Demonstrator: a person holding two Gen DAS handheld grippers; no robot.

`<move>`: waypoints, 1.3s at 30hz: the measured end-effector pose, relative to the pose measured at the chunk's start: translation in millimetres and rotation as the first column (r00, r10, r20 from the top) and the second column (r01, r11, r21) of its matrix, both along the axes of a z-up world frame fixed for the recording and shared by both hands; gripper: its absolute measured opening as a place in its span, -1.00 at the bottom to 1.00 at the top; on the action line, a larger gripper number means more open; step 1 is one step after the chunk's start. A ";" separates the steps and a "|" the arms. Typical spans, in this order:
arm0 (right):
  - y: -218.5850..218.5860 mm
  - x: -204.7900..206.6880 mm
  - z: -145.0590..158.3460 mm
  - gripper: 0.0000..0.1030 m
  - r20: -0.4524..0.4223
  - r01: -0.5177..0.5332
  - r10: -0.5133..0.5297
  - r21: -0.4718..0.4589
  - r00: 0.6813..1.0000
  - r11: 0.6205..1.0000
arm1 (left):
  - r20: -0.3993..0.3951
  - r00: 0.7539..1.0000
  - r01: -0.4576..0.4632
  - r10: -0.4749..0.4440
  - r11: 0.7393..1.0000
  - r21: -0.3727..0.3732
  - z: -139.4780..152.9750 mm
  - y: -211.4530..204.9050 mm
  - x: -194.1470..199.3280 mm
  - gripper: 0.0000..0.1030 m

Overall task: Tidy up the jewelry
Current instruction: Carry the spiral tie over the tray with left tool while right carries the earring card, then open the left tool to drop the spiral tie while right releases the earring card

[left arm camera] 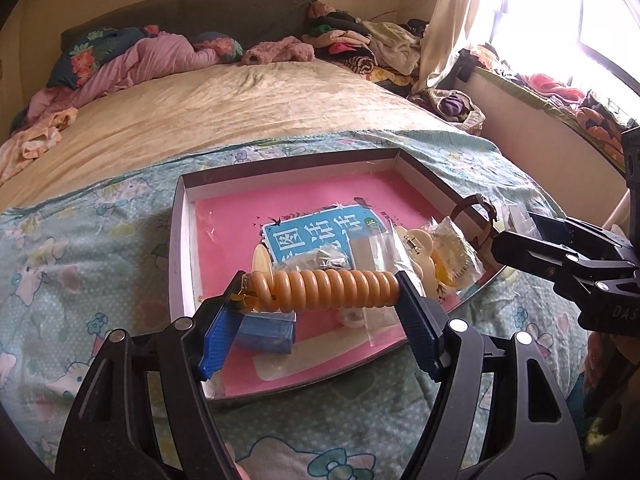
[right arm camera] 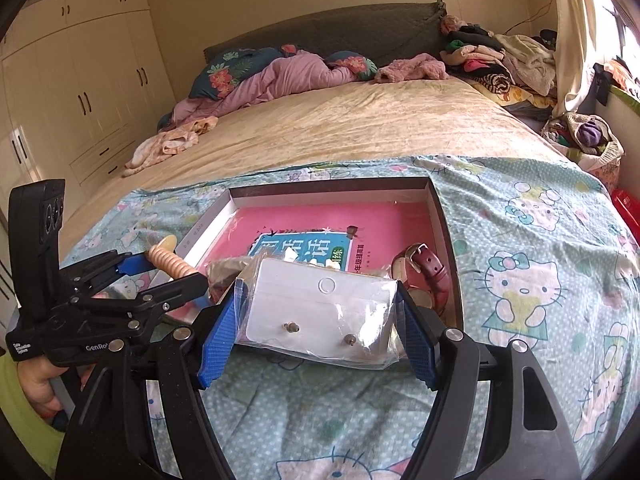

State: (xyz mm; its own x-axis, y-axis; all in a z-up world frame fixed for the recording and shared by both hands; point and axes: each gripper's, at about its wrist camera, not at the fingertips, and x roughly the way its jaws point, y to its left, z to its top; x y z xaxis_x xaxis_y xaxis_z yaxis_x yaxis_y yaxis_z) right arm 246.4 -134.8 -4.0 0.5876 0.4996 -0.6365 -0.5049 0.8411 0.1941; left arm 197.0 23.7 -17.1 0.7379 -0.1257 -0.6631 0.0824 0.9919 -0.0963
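My left gripper (left arm camera: 320,292) is shut on an orange coiled spiral hair tie (left arm camera: 328,290), held above the shallow box (left arm camera: 184,208) with a pink floor. The box holds a blue card, clear packets, a cream hair clip (left arm camera: 420,248) and a small blue box (left arm camera: 266,330). My right gripper (right arm camera: 316,312) is shut on a clear bag with a white earring card and two studs (right arm camera: 320,308), held at the box's near edge. A red-strapped watch (right arm camera: 428,272) lies in the box's right corner. The left gripper (right arm camera: 160,276) with the hair tie shows at left in the right wrist view; the right gripper (left arm camera: 516,240) shows at right in the left wrist view.
The box rests on a Hello Kitty sheet (right arm camera: 520,280) over a bed. Pink bedding (left arm camera: 132,64) and a clothes pile (left arm camera: 360,44) lie at the head. A wardrobe (right arm camera: 72,80) stands at left, a window ledge (left arm camera: 540,100) at right.
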 end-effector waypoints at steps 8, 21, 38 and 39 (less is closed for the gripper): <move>10.7 10.5 -5.7 0.37 -0.004 -0.022 0.022 -0.029 1.000 0.999 | -0.018 1.000 -0.012 0.012 1.000 0.004 -7.8 3.2 6.8 0.25; 29.9 36.9 -35.5 0.44 -0.063 -0.058 0.052 -0.101 0.997 0.993 | -0.051 0.998 -0.039 0.039 0.999 0.003 -20.6 8.4 14.6 0.25; 1.3 13.9 -13.1 0.76 -0.055 -0.009 0.010 0.026 0.998 1.000 | -0.060 0.997 -0.046 0.047 0.999 0.010 -20.9 7.8 15.2 0.36; 0.0 11.3 -11.5 0.77 -0.054 -0.007 0.008 0.027 0.998 1.000 | -0.058 0.997 -0.046 0.047 0.999 0.012 -20.7 7.7 15.1 0.37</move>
